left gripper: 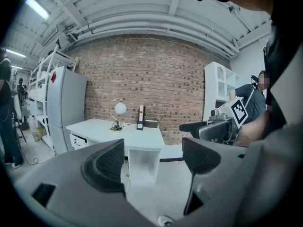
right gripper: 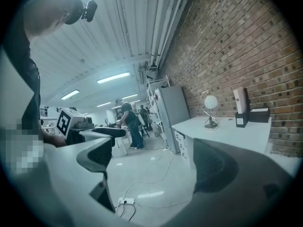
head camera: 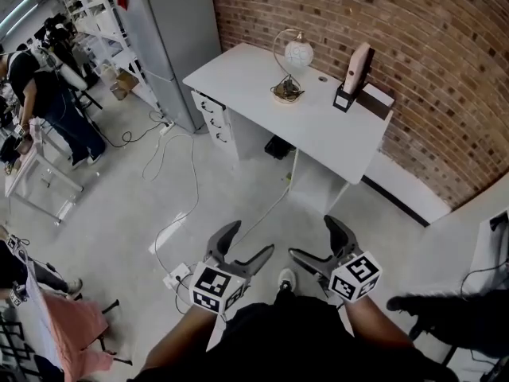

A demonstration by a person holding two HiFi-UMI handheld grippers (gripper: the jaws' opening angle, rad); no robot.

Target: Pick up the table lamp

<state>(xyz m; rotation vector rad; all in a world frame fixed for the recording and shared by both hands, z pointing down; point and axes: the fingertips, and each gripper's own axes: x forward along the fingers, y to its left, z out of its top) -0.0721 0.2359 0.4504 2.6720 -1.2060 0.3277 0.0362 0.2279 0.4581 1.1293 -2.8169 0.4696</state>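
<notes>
Nearest, the left gripper and the right gripper are held low, jaws spread wide with nothing between them (both empty). Beyond a stretch of floor, the table lamp is seen upright on the white desk, near the brick wall. The approach is judged to be in hand; next, the desk must be reached and a gripper set round the lamp's stem.
</notes>
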